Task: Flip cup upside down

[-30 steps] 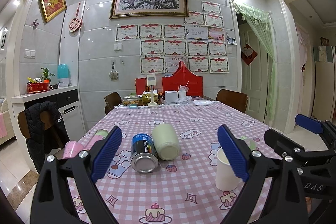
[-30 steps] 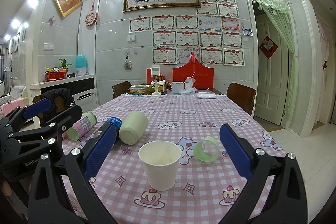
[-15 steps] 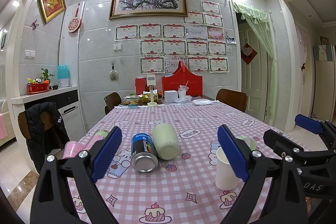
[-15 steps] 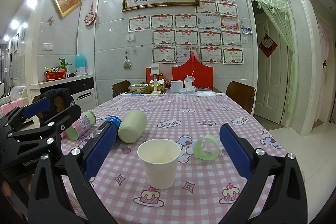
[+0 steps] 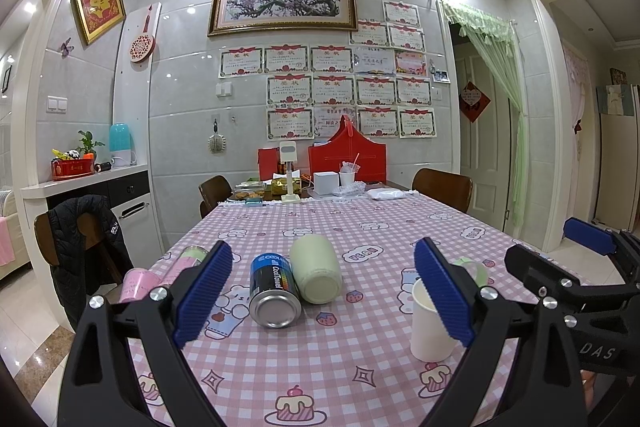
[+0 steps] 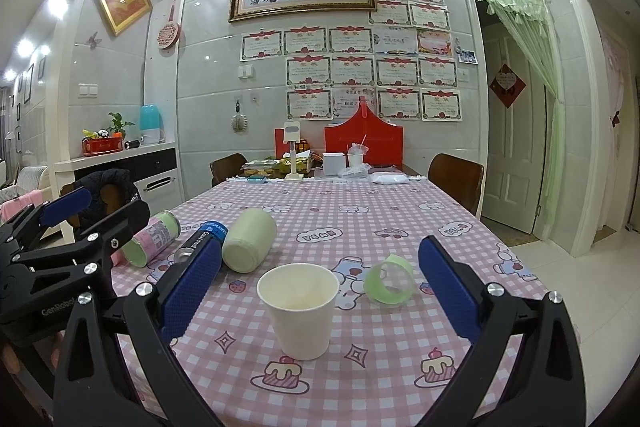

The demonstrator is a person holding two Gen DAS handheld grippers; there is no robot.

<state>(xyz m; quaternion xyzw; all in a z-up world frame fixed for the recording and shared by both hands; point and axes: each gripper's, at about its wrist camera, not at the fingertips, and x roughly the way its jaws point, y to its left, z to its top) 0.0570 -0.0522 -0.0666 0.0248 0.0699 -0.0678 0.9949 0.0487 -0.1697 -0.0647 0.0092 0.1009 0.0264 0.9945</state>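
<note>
I have the paper cup (image 6: 298, 311) standing upright, mouth up, on the checked tablecloth (image 6: 360, 219), near the table's front edge and framed between the fingers of my right gripper (image 6: 320, 291), which are spread wide with nothing in them. My left gripper (image 5: 320, 291) is also spread and empty, pointed more at the blue can (image 5: 274, 291) and the pale green jar (image 5: 316, 269) lying on their sides; from that view the cup sits off to the right, partly behind the right-hand finger. The flip has not begun, so I judge the step in hand to be the approach and grasp with the right gripper. To do it well I would come in level, centre the cup between the pads, and close around its mid-wall rather than the rim, gently, since thin paper will likely crumple or go oval under a hard squeeze. I would lift it clear of the cloth before rolling the wrist over, then set the rim down flat. The green tape roll (image 6: 390, 285) sits just to the cup's right, so I would keep the outer finger from nudging it.
</note>
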